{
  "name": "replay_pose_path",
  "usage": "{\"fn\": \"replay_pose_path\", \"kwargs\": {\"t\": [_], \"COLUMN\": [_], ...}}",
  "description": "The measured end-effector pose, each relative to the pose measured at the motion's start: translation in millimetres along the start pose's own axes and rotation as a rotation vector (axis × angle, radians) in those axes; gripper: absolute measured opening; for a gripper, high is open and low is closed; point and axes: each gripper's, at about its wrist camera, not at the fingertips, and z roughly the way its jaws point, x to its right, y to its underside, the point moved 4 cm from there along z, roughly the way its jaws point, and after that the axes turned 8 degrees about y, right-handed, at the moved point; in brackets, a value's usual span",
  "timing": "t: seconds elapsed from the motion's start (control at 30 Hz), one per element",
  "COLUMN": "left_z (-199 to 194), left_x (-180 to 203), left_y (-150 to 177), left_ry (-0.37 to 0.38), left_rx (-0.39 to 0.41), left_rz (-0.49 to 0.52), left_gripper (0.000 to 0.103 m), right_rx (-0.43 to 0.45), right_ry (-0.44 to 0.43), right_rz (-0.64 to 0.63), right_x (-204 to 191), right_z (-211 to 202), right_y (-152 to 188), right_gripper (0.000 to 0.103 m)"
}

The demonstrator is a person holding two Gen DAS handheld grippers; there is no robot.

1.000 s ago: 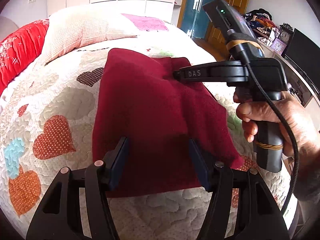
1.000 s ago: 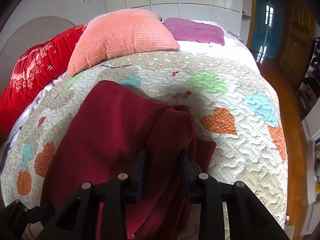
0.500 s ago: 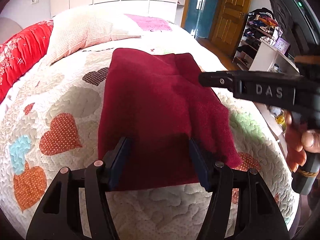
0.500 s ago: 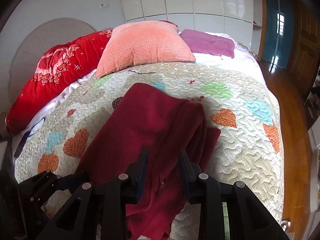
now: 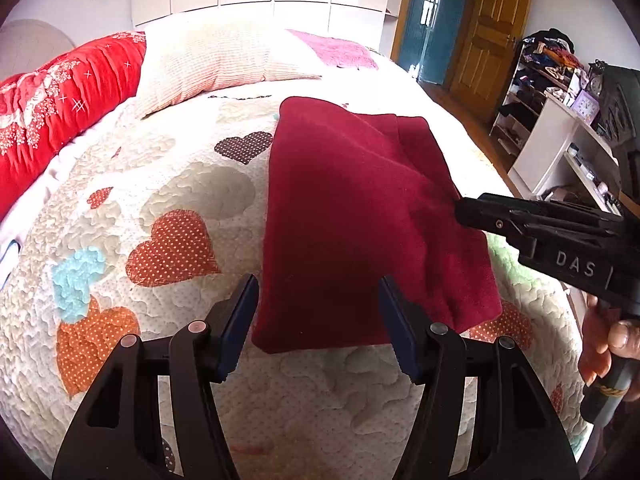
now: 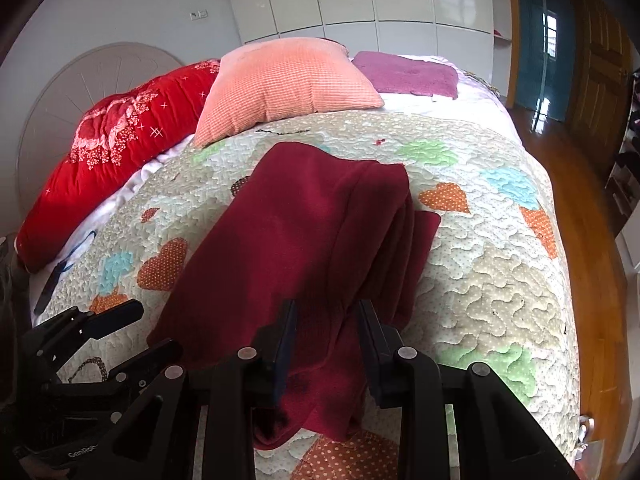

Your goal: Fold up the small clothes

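A dark red garment (image 5: 352,216) lies folded lengthwise on the heart-patterned quilt (image 5: 168,200). My left gripper (image 5: 318,314) is open and empty, just in front of the garment's near edge. My right gripper (image 6: 326,326) hangs above the near right part of the garment (image 6: 304,248) with cloth between its jaws, which stand partly apart. In the left wrist view the right gripper (image 5: 460,206) comes in from the right, its tip at the garment's right edge. The left gripper (image 6: 132,332) shows at the lower left of the right wrist view.
A salmon pillow (image 6: 284,84), a red blanket (image 6: 108,152) and a purple folded cloth (image 6: 408,74) lie at the head of the bed. Shelves with clutter (image 5: 560,120) and wooden doors (image 5: 492,28) stand to the right, beyond a wooden floor (image 6: 580,200).
The right gripper has pulled back from the garment's far end toward its near right edge. Both cameras have drawn back. The garment lies flatter.
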Motion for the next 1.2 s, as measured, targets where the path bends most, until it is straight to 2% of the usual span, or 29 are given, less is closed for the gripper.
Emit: {"fn": "replay_pose_path", "kwargs": {"t": [0.17,0.2,0.37,0.47,0.53,0.63,0.67,0.8,1.0,1.1,1.17,1.2], "left_z": [3.4,4.1,11.5,18.6,22.1,27.6,30.5,42.9,68.5,82.7,88.0,88.3], "left_x": [-4.4,-5.2,-10.2,-14.5,-16.9,-22.8,-25.4,-38.4,-46.0,-46.7,-46.3,-44.8], "left_y": [0.1,-0.1,-3.2,-6.0,-8.4,-14.8,-17.7,-29.2,-43.7,-49.2,-50.1,-50.3], "left_ry": [-0.012,-0.011,-0.016,-0.009,0.003,0.036,0.053,0.102,0.183,0.208,0.243,0.259], "left_rx": [-0.007,-0.008,-0.016,-0.025,-0.025,-0.023,-0.025,-0.025,-0.045,-0.066,-0.074,-0.072], "left_rz": [-0.004,-0.006,-0.017,-0.035,-0.048,-0.077,-0.09,-0.164,-0.207,-0.228,-0.245,-0.241], "left_gripper": [0.061,0.061,0.061,0.061,0.061,0.062,0.063,0.077,0.08,0.086,0.085,0.074], "right_rx": [-0.063,-0.066,-0.034,-0.003,0.012,0.003,-0.004,-0.022,-0.053,-0.05,-0.03,-0.022], "right_ry": [0.048,0.03,-0.048,-0.062,-0.065,-0.086,-0.104,-0.15,-0.223,-0.245,-0.217,-0.192], "right_rz": [0.011,0.034,0.126,0.159,0.192,0.267,0.295,0.364,0.414,0.426,0.404,0.384], "right_x": [11.3,15.3,28.4,32.5,37.1,49.5,53.3,61.3,60.1,59.1,55.9,53.6], "right_z": [31.5,33.4,18.8,10.9,10.7,20.1,24.8,43.5,75.6,86.9,86.2,84.0], "right_y": [18.8,20.8,19.8,16.0,13.4,10.1,9.2,2.1,-9.4,-14.9,-18.7,-20.1], "right_gripper": [0.05,0.052,0.053,0.058,0.066,0.075,0.076,0.078,0.082,0.083,0.079,0.069]}}
